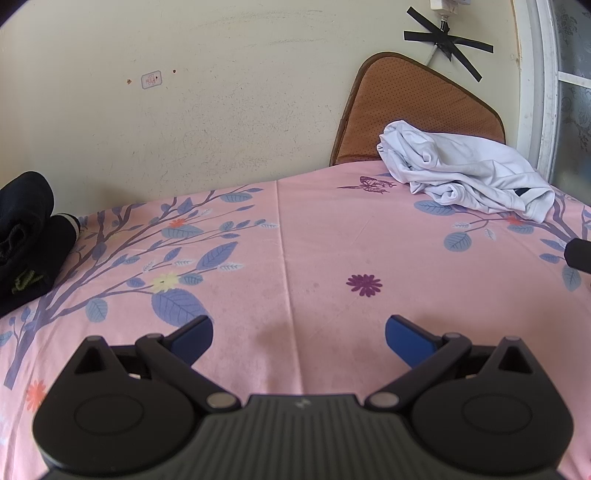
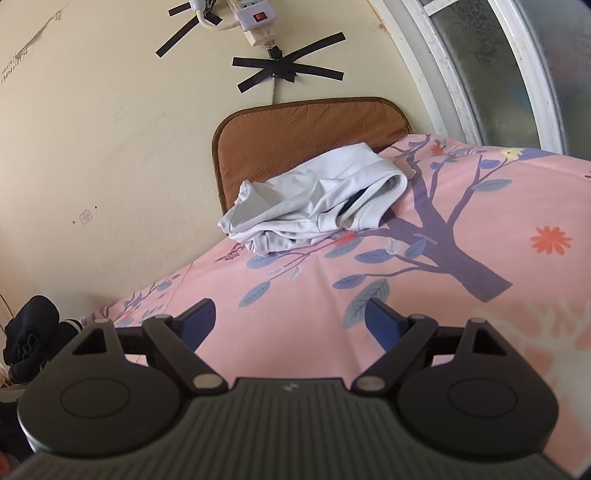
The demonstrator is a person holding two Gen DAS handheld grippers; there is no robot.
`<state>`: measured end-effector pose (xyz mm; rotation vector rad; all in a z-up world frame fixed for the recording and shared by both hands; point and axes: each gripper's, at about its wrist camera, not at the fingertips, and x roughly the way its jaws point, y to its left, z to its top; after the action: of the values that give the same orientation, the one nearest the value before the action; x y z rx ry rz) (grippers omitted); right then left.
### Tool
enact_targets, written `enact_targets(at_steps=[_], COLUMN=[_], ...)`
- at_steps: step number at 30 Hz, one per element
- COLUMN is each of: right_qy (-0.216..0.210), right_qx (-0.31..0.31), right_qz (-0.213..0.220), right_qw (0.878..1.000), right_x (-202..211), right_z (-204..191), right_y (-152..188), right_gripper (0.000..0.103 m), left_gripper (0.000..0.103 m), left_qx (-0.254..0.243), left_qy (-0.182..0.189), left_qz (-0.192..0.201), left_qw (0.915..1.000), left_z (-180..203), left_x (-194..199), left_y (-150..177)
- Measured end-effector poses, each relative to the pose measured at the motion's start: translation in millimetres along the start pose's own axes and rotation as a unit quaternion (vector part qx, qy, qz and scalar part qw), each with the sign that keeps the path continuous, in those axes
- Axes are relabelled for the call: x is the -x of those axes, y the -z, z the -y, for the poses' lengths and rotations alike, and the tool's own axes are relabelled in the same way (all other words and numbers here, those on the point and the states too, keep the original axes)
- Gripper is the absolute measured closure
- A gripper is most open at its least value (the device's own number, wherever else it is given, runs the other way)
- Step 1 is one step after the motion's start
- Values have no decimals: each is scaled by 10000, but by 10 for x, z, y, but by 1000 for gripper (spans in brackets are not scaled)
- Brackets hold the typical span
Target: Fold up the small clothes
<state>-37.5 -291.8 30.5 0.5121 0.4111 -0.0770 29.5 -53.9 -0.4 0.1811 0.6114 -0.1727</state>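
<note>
Left wrist view. Your left tongs (image 1: 299, 338) hang over the pink floral bed sheet (image 1: 317, 251) with the blue pads spread wide and nothing between them. The white garment (image 1: 465, 177) lies crumpled at the far right of the bed, well apart from these tongs, partly against a brown cushion (image 1: 417, 107) that leans on the wall. A dark bundle of clothes (image 1: 26, 232) sits at the far left edge. A black object at the right border (image 1: 578, 254) is probably part of your other tool; you cannot tell for certain.

Right wrist view. Your right tongs (image 2: 290, 319) are likewise spread apart and empty, pointing toward the white garment (image 2: 314, 199), which lies ahead and slightly left, its ribbed waistband turned to the right. The brown cushion (image 2: 295, 136) stands just behind it; taped cables and a power strip (image 2: 255, 14) hang on the wall above. The dark bundle (image 2: 33, 332) shows at lower left.

The step in hand appears to be fetching the garment. Approach low along the sheet, take the waistband hem rather than the bunched middle, and draw the garment onto the bare sheet in the centre before spreading it. Nothing lies between tongs and garment; only the cushion crowds the far side, so pinch from the near edge.
</note>
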Motion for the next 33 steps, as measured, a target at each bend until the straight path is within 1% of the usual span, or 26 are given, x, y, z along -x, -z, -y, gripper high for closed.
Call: enact_targets(at_steps=[16,33], right_qy=[21,22], right_qx=[-21,-22], right_qz=[17,9], right_qw=[10000,10000], right_x=[2,10], right_z=[18,32], right_y=[4,1], right_gripper=[13,13], left_gripper=[0,0], left_qx=[-14,90], left_qy=[8,24], left_qz=[28,42], left_qw=[10000,9999], left_z=[23,-5], left_x=[5,11], left_y=[2,-3])
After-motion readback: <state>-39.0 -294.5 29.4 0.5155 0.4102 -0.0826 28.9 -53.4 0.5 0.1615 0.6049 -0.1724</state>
